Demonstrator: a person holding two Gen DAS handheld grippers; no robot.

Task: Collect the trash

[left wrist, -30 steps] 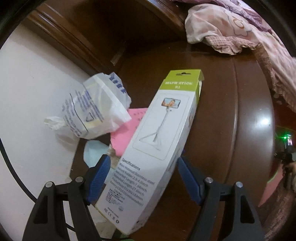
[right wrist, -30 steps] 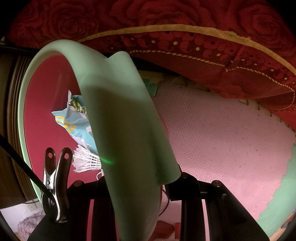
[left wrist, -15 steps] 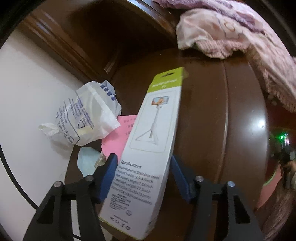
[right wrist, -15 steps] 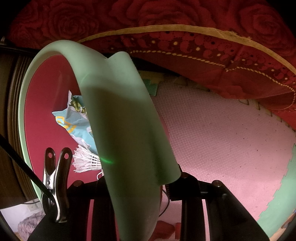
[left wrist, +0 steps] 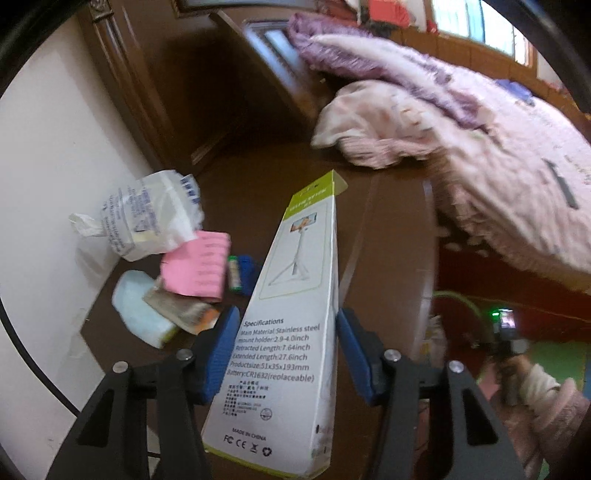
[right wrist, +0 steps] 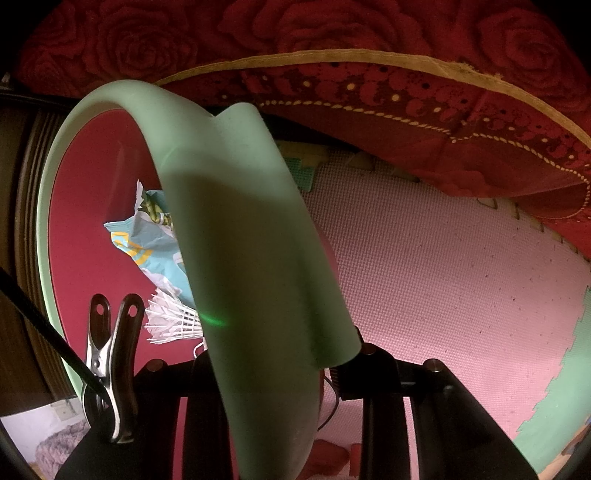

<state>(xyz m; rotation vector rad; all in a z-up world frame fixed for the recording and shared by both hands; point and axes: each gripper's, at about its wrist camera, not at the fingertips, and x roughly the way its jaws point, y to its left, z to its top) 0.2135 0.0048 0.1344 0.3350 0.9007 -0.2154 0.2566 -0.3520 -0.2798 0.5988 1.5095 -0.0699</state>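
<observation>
Left hand-held gripper [left wrist: 282,356], jaws just closing, grasps a white selfie-stick box [left wrist: 291,332] w/ its blue pads [left wrist: 221,350]. Ahead-left on the table [left wrist: 388,240]: crumpled white bag [left wrist: 147,218], pink paper [left wrist: 197,264]. Right hand-held gripper [right wrist: 273,373] clenches the green bin rim [right wrist: 236,236].

box [left wrist: 295,314] white, lime trim | bin rim [right wrist: 110,99] mint | bedcover [right wrist: 406,92] red roses

Domestic bedroom. Evidence, left wrist view: a bed piled with a pink floral quilt [left wrist: 517,177] and a purple fleece blanket [left wrist: 332,48], dark carved wooden panelling [left wrist: 155,92] against a white wall [left wrist: 44,166], a window [left wrist: 480,22] at the far side. Evidence, right wrist view: a red rose-patterned bedspread [right wrist: 369,55] with gold trim hanging over pink interlocking foam floor mats [right wrist: 443,277].
</observation>
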